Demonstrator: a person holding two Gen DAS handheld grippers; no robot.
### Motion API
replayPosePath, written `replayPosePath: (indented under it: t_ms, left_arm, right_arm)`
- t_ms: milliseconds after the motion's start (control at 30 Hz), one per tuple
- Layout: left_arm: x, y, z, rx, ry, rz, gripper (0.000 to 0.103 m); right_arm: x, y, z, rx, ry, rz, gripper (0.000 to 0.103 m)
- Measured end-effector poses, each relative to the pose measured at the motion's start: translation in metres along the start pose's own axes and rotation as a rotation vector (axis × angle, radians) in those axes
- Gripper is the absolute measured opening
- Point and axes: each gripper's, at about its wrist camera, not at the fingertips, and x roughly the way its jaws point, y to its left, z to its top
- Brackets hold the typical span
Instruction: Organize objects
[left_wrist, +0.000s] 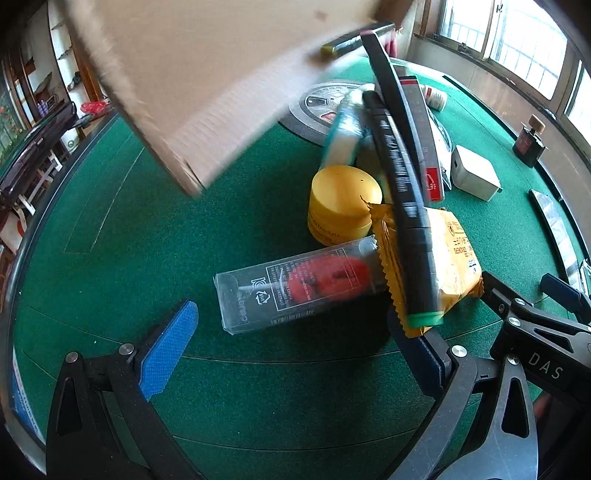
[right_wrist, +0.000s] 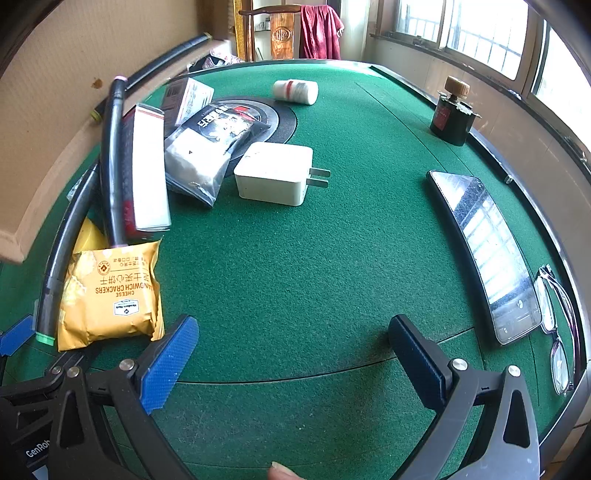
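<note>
A heap of objects lies on the green felt table: a clear plastic box with a red item, a yellow jar, a yellow cracker packet, black markers and a red-and-white box. A blurred cardboard box hangs tilted above the heap. My left gripper is open, its fingers either side of the clear box. My right gripper is open and empty over bare felt, right of the cracker packet.
A white charger, a silver pouch, a white bottle, a dark bottle with a cork, a phone and glasses lie on the felt. The table rim curves along the right.
</note>
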Motion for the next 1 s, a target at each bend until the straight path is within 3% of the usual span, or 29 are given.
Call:
replayPosePath:
  t_ms: [1000]
  left_arm:
    - [-0.0007,0.0069,-0.0004,0.000,0.000,0.000,0.103]
  right_arm:
    - [0.0026,0.0072,0.0011,0.007,0.001,-0.005,0.103]
